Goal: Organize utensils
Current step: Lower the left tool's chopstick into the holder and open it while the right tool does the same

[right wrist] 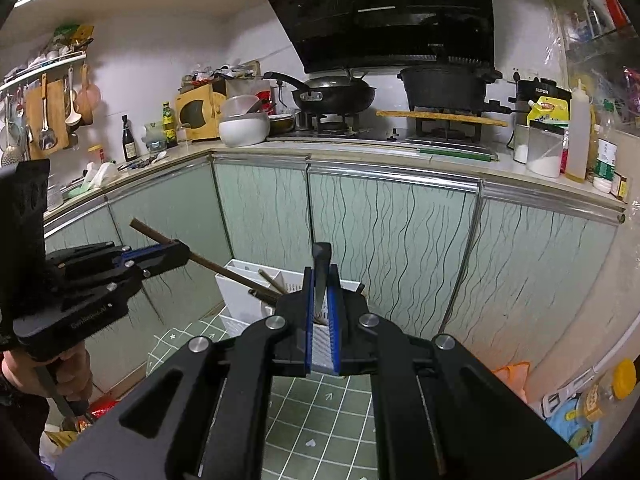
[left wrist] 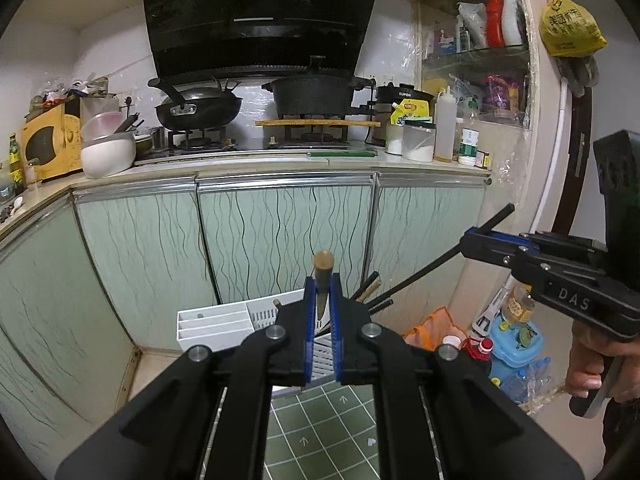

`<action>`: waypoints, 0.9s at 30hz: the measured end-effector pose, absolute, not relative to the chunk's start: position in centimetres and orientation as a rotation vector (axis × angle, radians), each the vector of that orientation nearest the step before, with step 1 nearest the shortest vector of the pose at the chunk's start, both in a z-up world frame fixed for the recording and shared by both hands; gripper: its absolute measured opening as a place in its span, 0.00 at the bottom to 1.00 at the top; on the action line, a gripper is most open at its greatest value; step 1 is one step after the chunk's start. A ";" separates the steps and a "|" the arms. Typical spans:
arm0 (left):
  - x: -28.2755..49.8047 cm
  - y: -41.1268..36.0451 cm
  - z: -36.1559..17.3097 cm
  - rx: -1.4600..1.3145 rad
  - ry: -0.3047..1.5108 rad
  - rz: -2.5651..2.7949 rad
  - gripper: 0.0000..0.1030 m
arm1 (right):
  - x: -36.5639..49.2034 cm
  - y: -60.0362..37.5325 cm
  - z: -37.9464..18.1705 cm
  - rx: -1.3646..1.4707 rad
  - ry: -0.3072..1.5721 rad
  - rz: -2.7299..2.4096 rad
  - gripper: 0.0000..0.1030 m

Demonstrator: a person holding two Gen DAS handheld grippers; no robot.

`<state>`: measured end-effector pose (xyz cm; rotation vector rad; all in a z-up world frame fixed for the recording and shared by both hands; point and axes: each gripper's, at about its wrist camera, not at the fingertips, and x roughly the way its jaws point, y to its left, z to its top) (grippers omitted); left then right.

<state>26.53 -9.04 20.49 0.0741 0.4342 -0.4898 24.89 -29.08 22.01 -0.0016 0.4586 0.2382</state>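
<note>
In the left wrist view my left gripper is shut on a brown wooden chopstick, whose blunt end sticks up between the blue pads. Its lower end reaches down toward a white slotted utensil holder that stands on a green grid mat. At the right, my right gripper is shut on a black chopstick that slants down to the holder. The right wrist view shows the right gripper clamping the black chopstick, and the left gripper holding the brown chopstick over the holder.
More chopsticks lean in the holder. Pale green cabinet doors stand close behind it, under a counter with a wok and a black pot. An orange bag and bottles crowd the floor at the right.
</note>
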 end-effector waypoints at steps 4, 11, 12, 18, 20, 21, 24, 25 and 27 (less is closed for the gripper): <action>28.7 -9.6 19.8 0.081 0.447 -0.490 0.06 | 27.1 -29.2 21.6 -0.002 0.471 0.246 0.06; 32.5 -10.0 18.0 0.088 0.500 -0.493 0.06 | 31.0 -29.0 19.9 -0.027 0.509 0.247 0.06; 33.1 -10.1 17.6 0.085 0.515 -0.494 0.06 | 31.6 -29.0 19.5 -0.033 0.520 0.246 0.06; 35.6 -10.4 15.3 0.084 0.565 -0.505 0.06 | 34.5 -29.1 17.0 -0.024 0.571 0.248 0.06; 36.1 -10.5 14.5 0.090 0.572 -0.505 0.06 | 35.3 -29.1 16.0 -0.018 0.590 0.252 0.06; 36.4 -10.7 14.2 0.097 0.577 -0.500 0.06 | 35.8 -29.1 15.5 -0.018 0.601 0.254 0.06; 36.6 -10.5 13.7 0.095 0.572 -0.476 0.13 | 36.2 -29.4 14.6 -0.022 0.613 0.242 0.22; 36.6 -10.3 13.6 0.096 0.570 -0.462 0.39 | 36.3 -29.6 14.4 -0.027 0.614 0.229 0.52; 36.3 -10.0 13.8 0.101 0.539 -0.411 0.91 | 36.1 -30.0 14.4 -0.020 0.595 0.211 0.83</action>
